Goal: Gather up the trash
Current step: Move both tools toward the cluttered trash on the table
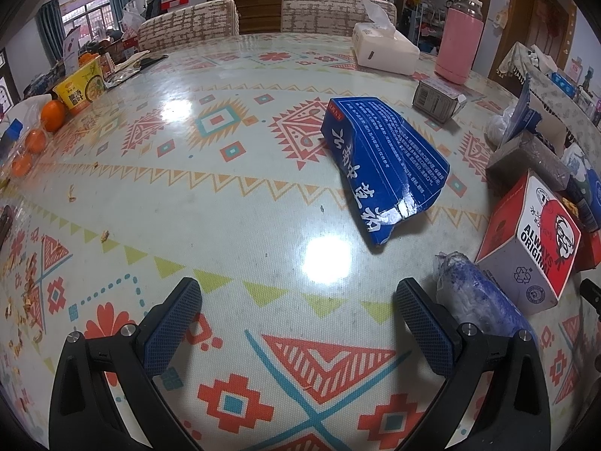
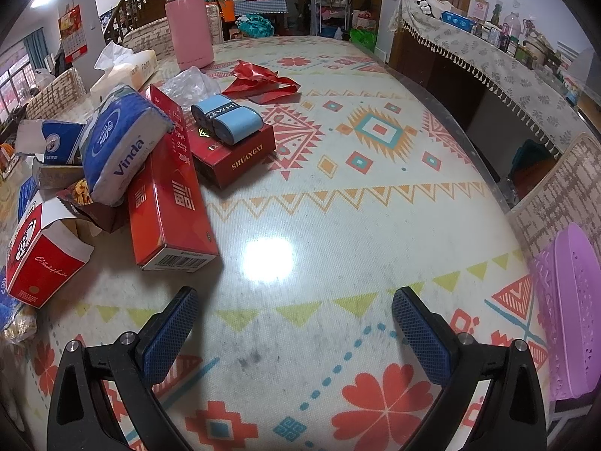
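Note:
In the left wrist view a crushed blue carton (image 1: 383, 161) lies on the patterned table (image 1: 225, 195), ahead and right of my open, empty left gripper (image 1: 296, 297). A crumpled blue-and-clear bag (image 1: 477, 293) lies by its right finger, beside a red-and-white KFC box (image 1: 529, 240). In the right wrist view my right gripper (image 2: 295, 304) is open and empty over bare table (image 2: 338, 225). To its left lies a pile: a long red carton (image 2: 165, 188), a Vinda tissue pack (image 2: 120, 143), the KFC box (image 2: 41, 255), a red Shuangxi box (image 2: 233, 154) with blue rolls (image 2: 225, 120) on top.
A pink flask (image 1: 460, 37), a white tissue box (image 1: 387, 49) and a small grey box (image 1: 437, 97) stand at the far side. Oranges (image 1: 52, 114) and a noodle cup (image 1: 80, 88) sit far left. A purple basket (image 2: 567, 312) sits on a chair at the right edge. A red bag (image 2: 259, 82) lies far off.

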{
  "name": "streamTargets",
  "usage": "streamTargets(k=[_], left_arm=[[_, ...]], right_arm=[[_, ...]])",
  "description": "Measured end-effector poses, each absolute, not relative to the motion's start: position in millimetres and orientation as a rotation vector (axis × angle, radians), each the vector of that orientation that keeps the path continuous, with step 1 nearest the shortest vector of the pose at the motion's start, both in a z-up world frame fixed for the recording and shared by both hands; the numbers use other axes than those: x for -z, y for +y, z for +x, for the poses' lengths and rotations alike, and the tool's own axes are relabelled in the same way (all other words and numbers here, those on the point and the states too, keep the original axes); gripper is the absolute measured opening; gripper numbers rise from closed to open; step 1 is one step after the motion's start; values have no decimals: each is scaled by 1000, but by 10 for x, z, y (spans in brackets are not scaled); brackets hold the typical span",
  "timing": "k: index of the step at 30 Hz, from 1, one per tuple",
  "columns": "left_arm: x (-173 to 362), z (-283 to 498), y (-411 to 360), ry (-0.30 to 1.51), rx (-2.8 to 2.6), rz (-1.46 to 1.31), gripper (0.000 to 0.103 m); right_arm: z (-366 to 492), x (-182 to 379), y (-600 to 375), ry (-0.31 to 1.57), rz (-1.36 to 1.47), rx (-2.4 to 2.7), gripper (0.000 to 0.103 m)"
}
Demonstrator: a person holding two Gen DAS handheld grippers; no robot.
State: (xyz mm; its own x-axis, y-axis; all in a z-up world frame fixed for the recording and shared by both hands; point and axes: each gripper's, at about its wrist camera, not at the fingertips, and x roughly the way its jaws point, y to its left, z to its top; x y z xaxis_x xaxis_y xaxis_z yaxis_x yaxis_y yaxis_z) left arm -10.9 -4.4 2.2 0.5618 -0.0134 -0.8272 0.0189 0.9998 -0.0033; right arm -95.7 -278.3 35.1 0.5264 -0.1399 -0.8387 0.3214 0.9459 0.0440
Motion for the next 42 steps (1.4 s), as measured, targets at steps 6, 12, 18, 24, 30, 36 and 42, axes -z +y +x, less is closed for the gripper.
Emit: streamTargets(k=[6,12,18,24,30,36,42], left_arm=[[-21,-111,-42,974,19,6,103],[-20,-113,-41,973,20,6,103],[-28,-95,-43,973,21,4,103],[-25,-120,-55,973,32,9,103],[-32,-144,-25,992,70,17,103],[-340,-603,186,912,11,-63,103],[-533,-1102,181,856,-45,-73,103]], right_arm=[[-965,-359,-2781,978,204,282,103],[-957,-360,-2780,974,211,298,103],[-953,-361,-2776,974,211,299,103],[-955,-358,-2767,970,205,296,103],[-941,-359,-2769,981,198,288,103],[-1010,-379,-2788,964,219,235,101],[-1534,-645,-2658,803,262,185,101]])
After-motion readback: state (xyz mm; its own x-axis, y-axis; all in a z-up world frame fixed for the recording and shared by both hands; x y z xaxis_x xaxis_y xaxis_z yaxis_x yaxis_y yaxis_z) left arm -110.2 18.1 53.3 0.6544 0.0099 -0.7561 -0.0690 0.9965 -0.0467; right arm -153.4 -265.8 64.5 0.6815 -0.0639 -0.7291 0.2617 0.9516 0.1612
